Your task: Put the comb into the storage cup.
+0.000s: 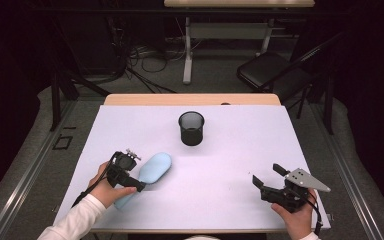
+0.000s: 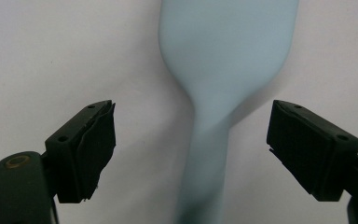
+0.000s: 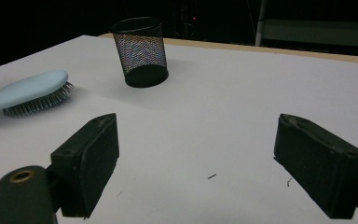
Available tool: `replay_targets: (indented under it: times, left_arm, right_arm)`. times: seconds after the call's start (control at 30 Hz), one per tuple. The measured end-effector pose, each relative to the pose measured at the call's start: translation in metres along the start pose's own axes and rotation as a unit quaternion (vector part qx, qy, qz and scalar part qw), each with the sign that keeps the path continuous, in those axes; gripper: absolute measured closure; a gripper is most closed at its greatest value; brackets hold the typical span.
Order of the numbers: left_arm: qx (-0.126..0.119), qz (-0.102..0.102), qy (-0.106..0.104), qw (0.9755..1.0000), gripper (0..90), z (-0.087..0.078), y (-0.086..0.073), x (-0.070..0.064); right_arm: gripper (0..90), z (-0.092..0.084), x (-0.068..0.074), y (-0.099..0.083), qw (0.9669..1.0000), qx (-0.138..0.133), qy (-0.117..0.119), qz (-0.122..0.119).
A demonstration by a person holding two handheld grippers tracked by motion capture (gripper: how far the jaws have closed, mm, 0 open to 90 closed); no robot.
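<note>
Down at the table's near-left, the left gripper (image 1: 130,172) straddles the pale blue hairbrush (image 1: 152,169) handle, jaws apart and not yet touching it — next, probably squeeze and lift toward the mesh cup (image 1: 191,128).

- We see the hairbrush (image 1: 150,172) lying on the table (image 1: 230,150), at its near left.
- The mesh cup (image 1: 191,128) stands behind it, toward the table's middle, well apart.
- The left gripper (image 1: 130,172) straddles the brush handle; the right gripper (image 1: 269,176) sits near right.
</note>
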State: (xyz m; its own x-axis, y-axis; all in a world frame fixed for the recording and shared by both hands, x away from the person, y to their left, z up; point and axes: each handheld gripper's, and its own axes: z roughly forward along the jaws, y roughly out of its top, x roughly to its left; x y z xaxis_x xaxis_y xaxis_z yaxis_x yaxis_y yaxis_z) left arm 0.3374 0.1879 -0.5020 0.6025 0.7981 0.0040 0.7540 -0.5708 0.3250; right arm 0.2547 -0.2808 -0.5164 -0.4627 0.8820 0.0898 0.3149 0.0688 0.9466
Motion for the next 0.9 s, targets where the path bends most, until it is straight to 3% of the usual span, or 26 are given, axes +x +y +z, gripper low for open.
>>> replay_targets:
  times: [0.63, 0.9]
  left_arm:
    - [0.027, 0.008, 0.004, 0.9996, 29.6, 0.0089, 0.0030, -0.0039]
    - [0.034, 0.003, -0.008, 0.9994, 34.2, 0.0100, 0.0052, -0.0020]
  right_arm:
    - [13.6, 0.0005, -0.0001, -0.0003, 1.0000, 0.000, 0.001, 0.000]
    - [13.6, 0.0008, -0.0002, -0.0004, 1.0000, 0.000, 0.001, 0.000]
